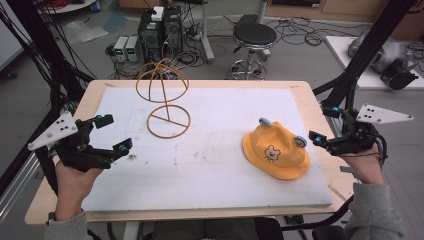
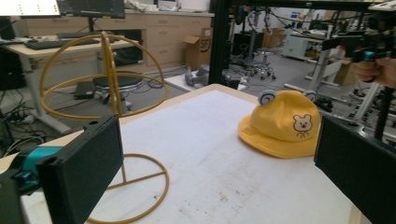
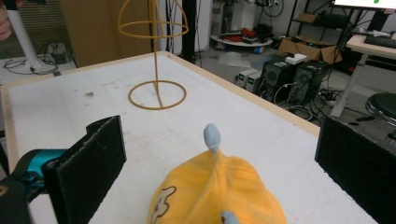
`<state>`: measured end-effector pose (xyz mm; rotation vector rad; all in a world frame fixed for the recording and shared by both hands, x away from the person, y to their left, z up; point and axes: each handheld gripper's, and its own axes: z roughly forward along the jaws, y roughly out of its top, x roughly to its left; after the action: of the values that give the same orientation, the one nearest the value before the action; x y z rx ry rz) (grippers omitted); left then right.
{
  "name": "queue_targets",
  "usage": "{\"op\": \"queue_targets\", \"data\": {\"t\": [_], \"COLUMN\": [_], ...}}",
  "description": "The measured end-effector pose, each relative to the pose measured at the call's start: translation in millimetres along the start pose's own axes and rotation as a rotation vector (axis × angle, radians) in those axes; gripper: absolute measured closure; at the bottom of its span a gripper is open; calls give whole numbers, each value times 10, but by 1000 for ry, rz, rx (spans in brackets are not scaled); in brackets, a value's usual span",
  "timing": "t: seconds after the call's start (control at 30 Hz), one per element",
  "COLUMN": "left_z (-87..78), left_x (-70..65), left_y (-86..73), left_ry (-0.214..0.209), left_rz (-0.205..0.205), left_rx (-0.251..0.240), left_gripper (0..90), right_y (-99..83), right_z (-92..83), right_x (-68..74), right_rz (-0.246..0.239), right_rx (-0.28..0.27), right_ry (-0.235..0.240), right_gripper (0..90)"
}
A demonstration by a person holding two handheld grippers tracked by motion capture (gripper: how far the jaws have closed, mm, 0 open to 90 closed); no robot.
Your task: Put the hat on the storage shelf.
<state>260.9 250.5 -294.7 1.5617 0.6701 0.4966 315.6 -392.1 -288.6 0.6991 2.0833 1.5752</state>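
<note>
A yellow bucket hat (image 1: 275, 150) with a bear face and two grey ears lies brim-down on the right part of the white board (image 1: 210, 175). It shows too in the left gripper view (image 2: 285, 123) and close up in the right gripper view (image 3: 215, 196). A yellow wire hat stand (image 1: 165, 97) with a domed top and ring base stands at the board's back left (image 2: 105, 93) (image 3: 156, 56). My left gripper (image 1: 114, 134) hovers open over the board's left edge. My right gripper (image 1: 323, 124) is open just right of the hat, apart from it.
The board lies on a wooden table (image 1: 305, 86). Beyond the far edge stand computer towers (image 1: 160, 30), a black stool (image 1: 254, 37) and tangled cables on the floor. Black frame posts (image 1: 362, 55) rise at both sides of the table.
</note>
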Motion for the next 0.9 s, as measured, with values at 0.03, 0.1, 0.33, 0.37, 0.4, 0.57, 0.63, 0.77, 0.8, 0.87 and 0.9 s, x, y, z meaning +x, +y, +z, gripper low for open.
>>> {"op": "queue_targets", "data": {"t": [0.03, 0.1, 0.33, 0.37, 0.4, 0.57, 0.63, 0.77, 0.8, 0.87, 0.9], "left_z": [3, 3, 1, 1, 1, -5, -6, 4, 6, 11, 13], "left_x": [10, 27, 46, 45, 44, 52, 60, 58, 57, 51, 51], "left_y": [-7, -19, -33, -33, -34, -37, -40, -44, -43, -42, -41], "left_ry": [5, 6, 20, 21, 21, 22, 25, 26, 25, 23, 20], "left_rz": [-4, -9, -17, -17, -17, -19, -23, -27, -24, -24, -21], "left_rx": [7, 9, 10, 10, 10, 10, 15, 17, 20, 20, 20], "left_gripper": [18, 18, 18, 18, 18, 18, 18, 18, 18, 18, 18], "right_y": [-27, -48, -112, -120, -136, -195, -227, -260, -268, -282, -282], "right_z": [29, 62, 227, 252, 296, 451, 546, 659, 681, 722, 722], "right_x": [-44, -78, -125, -129, -140, -163, -178, -173, -172, -178, -178], "right_rz": [12, 15, 19, 20, 19, 14, 12, 0, -3, -5, -5], "right_rx": [5, 19, 79, 87, 97, 147, 192, 234, 248, 261, 261], "right_ry": [6, 9, 27, 30, 36, 46, 51, 59, 62, 63, 63], "right_gripper": [14, 14, 14, 14, 18, 29, 29, 41, 42, 42, 42]}}
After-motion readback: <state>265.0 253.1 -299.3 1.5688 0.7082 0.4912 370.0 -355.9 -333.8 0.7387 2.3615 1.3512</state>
